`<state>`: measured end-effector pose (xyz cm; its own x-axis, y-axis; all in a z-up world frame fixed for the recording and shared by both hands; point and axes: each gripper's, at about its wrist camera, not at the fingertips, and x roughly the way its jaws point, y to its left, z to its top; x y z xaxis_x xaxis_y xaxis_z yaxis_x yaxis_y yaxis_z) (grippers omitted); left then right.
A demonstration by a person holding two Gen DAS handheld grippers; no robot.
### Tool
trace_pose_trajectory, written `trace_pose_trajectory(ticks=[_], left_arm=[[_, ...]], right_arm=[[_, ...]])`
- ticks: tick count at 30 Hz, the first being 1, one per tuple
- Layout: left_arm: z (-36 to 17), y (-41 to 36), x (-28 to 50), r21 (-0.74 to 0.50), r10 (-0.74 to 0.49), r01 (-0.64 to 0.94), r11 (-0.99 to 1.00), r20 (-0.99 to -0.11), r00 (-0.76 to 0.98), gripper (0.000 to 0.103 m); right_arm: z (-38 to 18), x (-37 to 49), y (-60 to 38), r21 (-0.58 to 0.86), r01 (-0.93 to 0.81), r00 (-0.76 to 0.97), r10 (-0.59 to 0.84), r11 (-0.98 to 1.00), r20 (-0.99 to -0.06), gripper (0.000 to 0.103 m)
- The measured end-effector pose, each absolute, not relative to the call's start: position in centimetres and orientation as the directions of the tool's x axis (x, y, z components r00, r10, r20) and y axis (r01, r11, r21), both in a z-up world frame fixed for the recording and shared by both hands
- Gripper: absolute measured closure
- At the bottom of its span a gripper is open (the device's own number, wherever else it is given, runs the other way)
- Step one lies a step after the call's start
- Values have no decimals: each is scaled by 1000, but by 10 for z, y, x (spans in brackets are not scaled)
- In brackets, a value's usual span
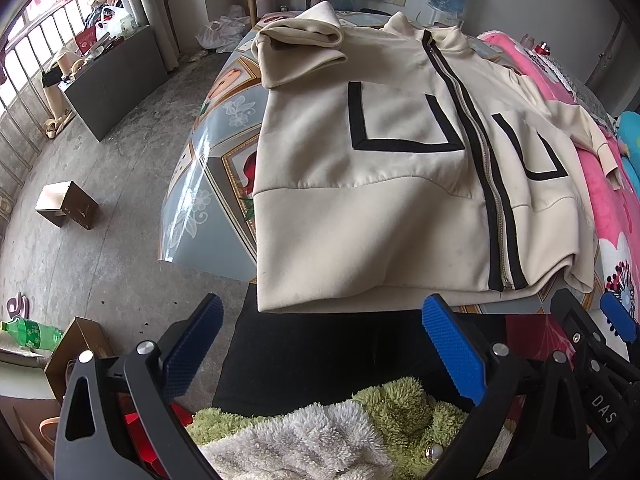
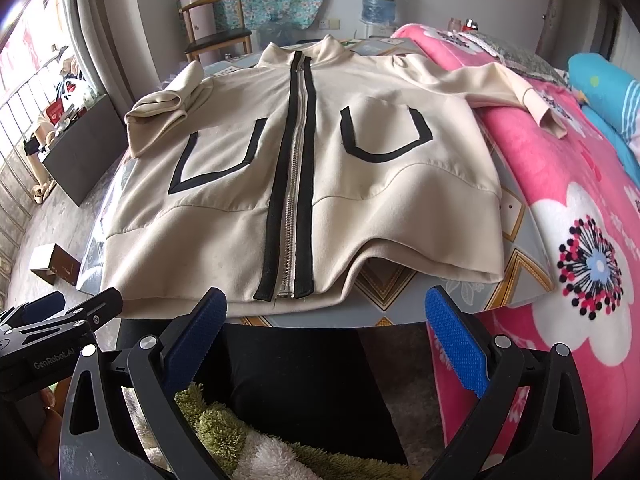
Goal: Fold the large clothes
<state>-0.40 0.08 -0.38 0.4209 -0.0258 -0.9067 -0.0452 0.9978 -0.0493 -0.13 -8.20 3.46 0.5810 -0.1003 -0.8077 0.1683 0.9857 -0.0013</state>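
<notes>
Both tongs [image 1: 322, 346] [image 2: 326, 330] gape empty before the jacket [image 2: 304, 168], pink blanket [image 2: 560, 184] crowding its right sleeve [image 2: 516, 92].

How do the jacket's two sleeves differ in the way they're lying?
The left sleeve is folded back on itself into a short bundle resting on the jacket's shoulder over the table. The right sleeve is stretched out straight, reaching off the table onto the pink flowered blanket. Both are the same cream fabric, and neither tool touches them.
</notes>
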Motion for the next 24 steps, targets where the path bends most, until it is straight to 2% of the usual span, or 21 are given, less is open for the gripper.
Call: trace_pose_trajectory(ticks=[24], left_arm=[[-1, 4, -4, -52, -26, -50, 997, -904, 426, 5]], right_arm=[[37, -2, -81, -3, 168, 582, -102, 986, -807, 7]])
